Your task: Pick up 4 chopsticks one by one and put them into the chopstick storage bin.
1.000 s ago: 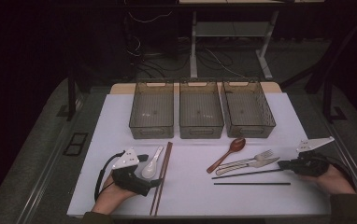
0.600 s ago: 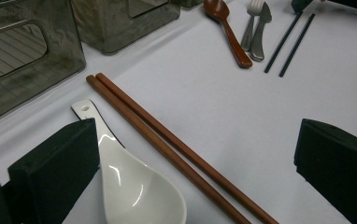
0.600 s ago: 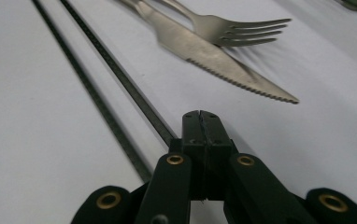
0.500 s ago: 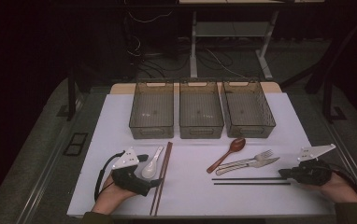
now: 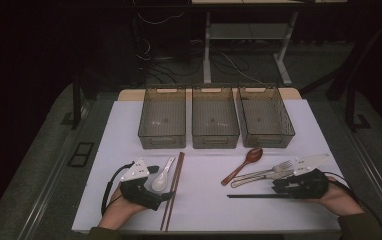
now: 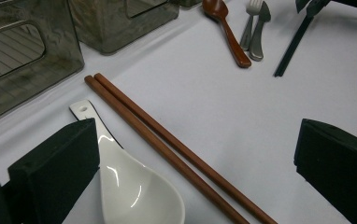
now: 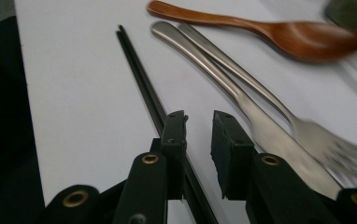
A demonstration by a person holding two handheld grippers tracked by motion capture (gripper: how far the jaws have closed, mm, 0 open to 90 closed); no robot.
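- Jaws: the right gripper (image 7: pixel 199 128) is nearly closed, a narrow gap showing, just beside the black chopsticks (image 7: pixel 145 84) lying on the white mat (image 5: pixel 204 175); the left gripper (image 6: pixel 190 154) is spread wide over the white spoon (image 6: pixel 134 191).
- Step: lining up a grasp. Next it likely needs both sticks centred between the jaws.

We see three bins (image 5: pixel 215 122) side by side at the far edge of the mat (image 5: pixel 204 215). Before them on the left, a soup spoon (image 5: pixel 162 175) lies just left of a pair of chopsticks (image 5: pixel 173 189). On the right, a wooden spoon (image 5: pixel 243 165) lies left of a fork (image 5: pixel 274 170) and knife (image 5: pixel 251 179), with a second pair of chopsticks (image 5: pixel 251 196) nearest us.
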